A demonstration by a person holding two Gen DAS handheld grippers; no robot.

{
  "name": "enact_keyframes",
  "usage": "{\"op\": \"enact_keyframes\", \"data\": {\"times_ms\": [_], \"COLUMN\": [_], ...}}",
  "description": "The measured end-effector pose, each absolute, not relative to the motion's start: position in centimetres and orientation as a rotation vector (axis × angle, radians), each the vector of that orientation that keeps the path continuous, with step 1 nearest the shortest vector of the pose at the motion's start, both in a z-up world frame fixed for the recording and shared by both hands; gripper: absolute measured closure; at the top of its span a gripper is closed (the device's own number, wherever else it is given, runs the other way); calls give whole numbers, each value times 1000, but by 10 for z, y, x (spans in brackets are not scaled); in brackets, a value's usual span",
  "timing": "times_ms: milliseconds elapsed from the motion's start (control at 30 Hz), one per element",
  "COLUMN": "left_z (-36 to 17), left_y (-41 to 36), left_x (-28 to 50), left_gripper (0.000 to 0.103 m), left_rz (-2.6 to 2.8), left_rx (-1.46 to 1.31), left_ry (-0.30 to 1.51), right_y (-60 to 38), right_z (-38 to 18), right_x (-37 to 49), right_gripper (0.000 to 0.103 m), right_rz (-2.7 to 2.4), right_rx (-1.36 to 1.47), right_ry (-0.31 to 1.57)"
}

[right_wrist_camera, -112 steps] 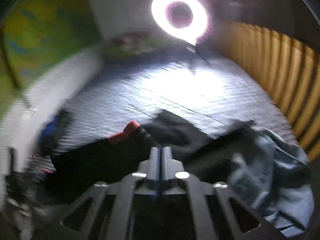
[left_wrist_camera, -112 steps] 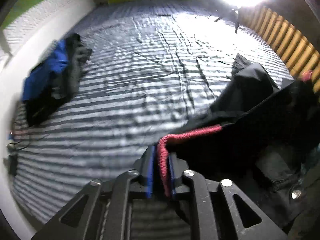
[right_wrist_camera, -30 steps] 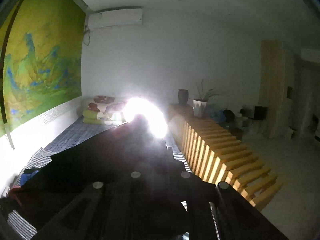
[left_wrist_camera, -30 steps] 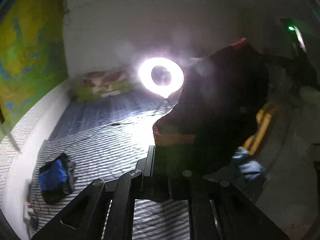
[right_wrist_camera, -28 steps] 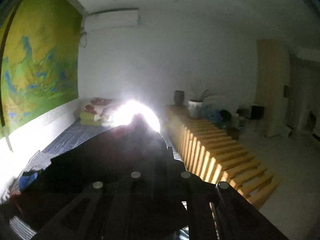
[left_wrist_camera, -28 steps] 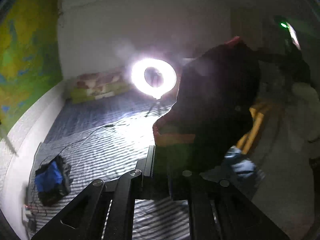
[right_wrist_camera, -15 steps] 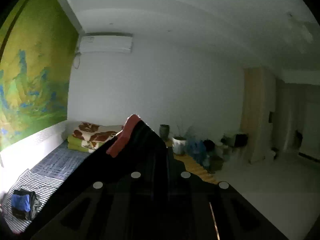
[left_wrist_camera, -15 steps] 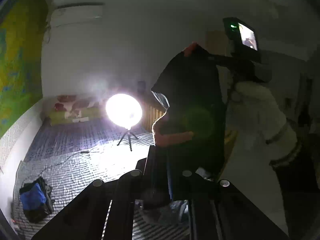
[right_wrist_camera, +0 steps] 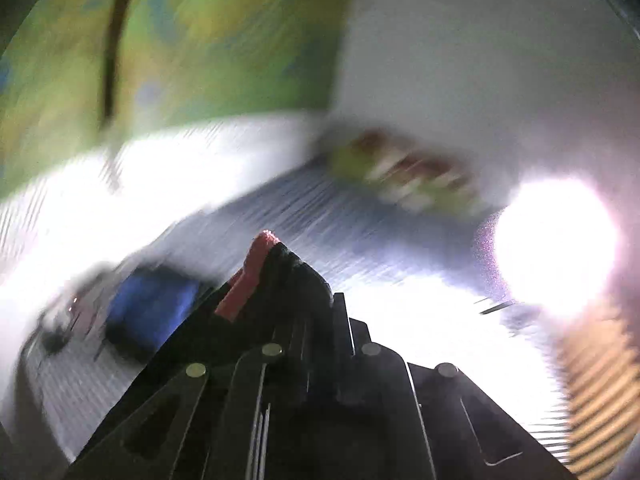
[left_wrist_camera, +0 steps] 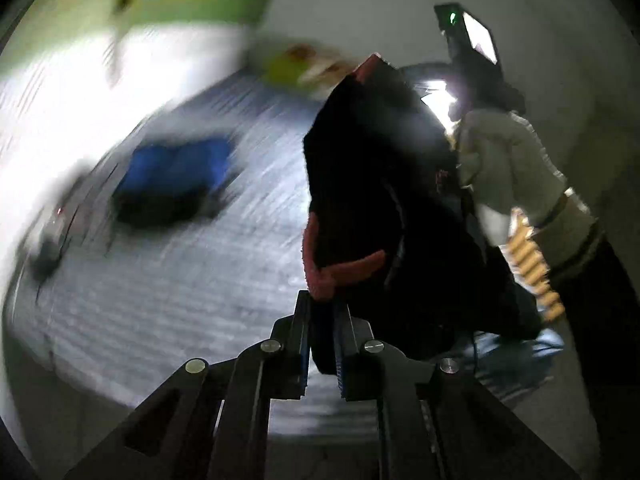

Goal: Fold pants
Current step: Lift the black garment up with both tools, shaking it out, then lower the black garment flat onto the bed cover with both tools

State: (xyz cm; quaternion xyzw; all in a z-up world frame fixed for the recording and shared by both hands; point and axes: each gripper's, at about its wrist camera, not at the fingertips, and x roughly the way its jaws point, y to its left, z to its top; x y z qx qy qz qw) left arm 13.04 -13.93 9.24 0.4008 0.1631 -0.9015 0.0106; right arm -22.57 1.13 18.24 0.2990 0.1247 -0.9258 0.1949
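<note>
Item: black pants (left_wrist_camera: pixel 380 184), red waistband, hanging above the striped bed (left_wrist_camera: pixel 160 300). Left claw (left_wrist_camera: pixel 322 344) and right claw (right_wrist_camera: pixel 316 320) each clenched on the waistband. Keep both grips level and lower evenly, so you lay the pants flat.

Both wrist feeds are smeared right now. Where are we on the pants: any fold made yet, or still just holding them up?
Done: black pants are gripped by the red waistband.

In hand: left gripper is shut on the waistband; right gripper is shut on black cloth with red trim. The pants hang above the striped bed.

Left: no fold shows; they need laying flat first.
</note>
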Motion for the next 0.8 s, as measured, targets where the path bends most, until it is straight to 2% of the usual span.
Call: {"op": "enact_keyframes", "data": {"times_ms": [167,300,433,600,667,733,800], "left_z": [-6,-45,-55,0,29,45,56], "left_y": [-209,-239,-247,-237,-229,-214,-185], "left_x": [126,111,107,135,141,131,108], "left_gripper": [92,87,85,85,84,84,83], "left_rz": [-2528,-2431,-2430,-2484,-2531,-2593,-2677], "left_rx": [1414,1515,1506,1359,1314,1296,1295], "left_ry": [622,636,586,582,557,530,490], "right_y": [-104,-123,-96,-3,57,134,206], "right_z": [28,-27,0,73,98,116,113], "right_x": [-223,-186,-176,-162,-142,-115,-89], "right_gripper": [92,87,76,71,58,48,47], "right_rz": [-2296,-2167,-2152,-2205,-2255,-2345,-2447], "right_rx": [1110,1202,1185,1118,1071,1024,1040], "right_ry": [437,549,504,273,168,70,9]}}
